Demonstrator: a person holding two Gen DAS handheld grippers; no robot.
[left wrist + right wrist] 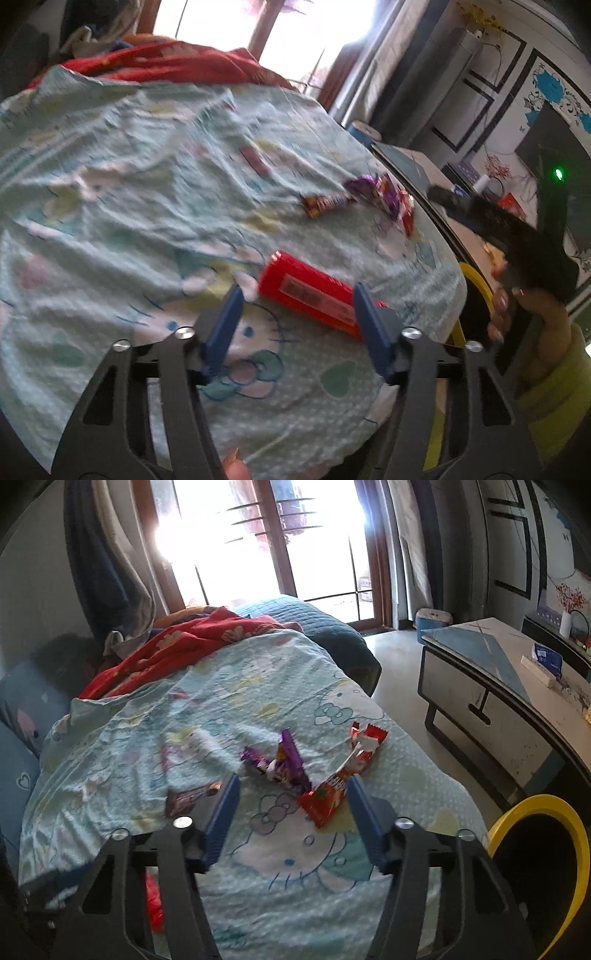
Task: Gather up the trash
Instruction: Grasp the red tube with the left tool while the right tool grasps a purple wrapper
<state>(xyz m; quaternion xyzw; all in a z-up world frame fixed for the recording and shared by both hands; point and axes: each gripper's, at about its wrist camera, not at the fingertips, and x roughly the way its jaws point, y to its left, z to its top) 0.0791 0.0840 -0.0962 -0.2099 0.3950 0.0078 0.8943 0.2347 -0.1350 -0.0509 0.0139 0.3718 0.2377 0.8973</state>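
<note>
Hovering over the printed sheet (110,184), the left gripper (295,295) has its blue fingers (225,325) spread apart with nothing pressed between them; the red box (306,299) lies flat on the sheet just past the tips, its far end reaching behind the finger on the view's right side, and whether that finger touches it cannot be told. Beyond the red box, toward the bed's far edge, lie a brown candy bar wrapper (321,205), a crumpled purple wrapper (373,192) and a red-and-white wrapper (406,214), close together. To the right of the box, off the bed, a hand (517,314) in a yellow sleeve (557,387) grips the black handle of the other tool. The right gripper (293,786) likewise stands parted and holds nothing: an orange-red snack packet (325,797) lies on the sheet (110,738) between its blue fingers (221,819), nearer the one on the view's right, though contact cannot be made out. Just past that packet rests the purple wrapper (284,760), further right the red-and-white wrapper (369,742), and to the left, beside the other finger, the brown candy bar wrapper (188,797). Behind the wrappers a red floral blanket (166,653) is bunched at the head of the bed. Right of the packet, beside the bed's edge, stands a bin with a yellow rim (576,834), and beyond it a low cabinet (480,709).
</note>
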